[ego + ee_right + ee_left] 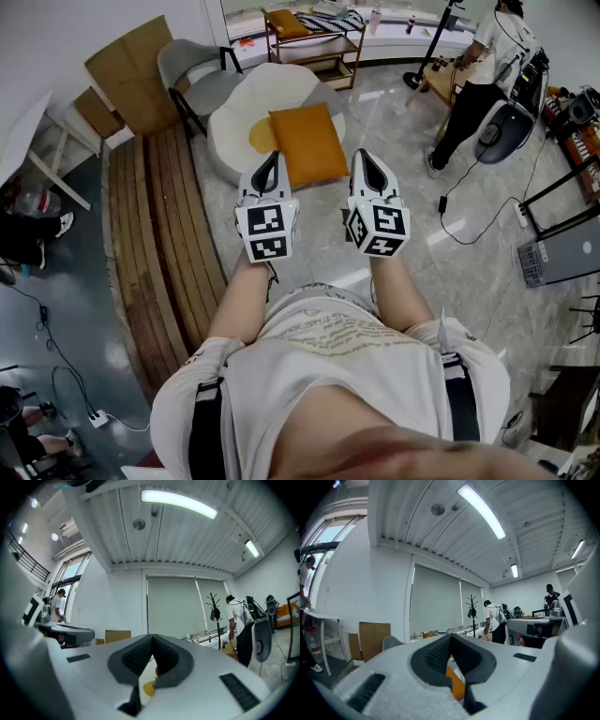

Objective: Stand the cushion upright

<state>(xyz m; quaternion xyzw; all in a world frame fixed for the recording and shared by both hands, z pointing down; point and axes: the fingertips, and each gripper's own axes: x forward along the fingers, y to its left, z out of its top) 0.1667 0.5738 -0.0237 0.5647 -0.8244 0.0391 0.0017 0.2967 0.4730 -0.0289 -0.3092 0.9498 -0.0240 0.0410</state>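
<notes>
An orange square cushion (pixel 308 143) lies flat on a white egg-shaped seat (pixel 275 105) with a yellow yolk patch, ahead of me on the floor. My left gripper (pixel 268 160) and right gripper (pixel 368 157) are held side by side in the air, level, nearer me than the cushion, both shut and empty. In the left gripper view a sliver of the orange cushion (pixel 456 684) shows through the gap below the closed jaws. The right gripper view shows a bit of the yellow patch (pixel 148 686) below its closed jaws.
A grey chair (pixel 192 70), cardboard sheets (pixel 131 75) and a wooden rack (pixel 315 36) stand behind the seat. Wooden planks (pixel 159 234) lie on the left. A person (pixel 483 66) stands at the far right among cables and equipment. A white table (pixel 33 141) is on the left.
</notes>
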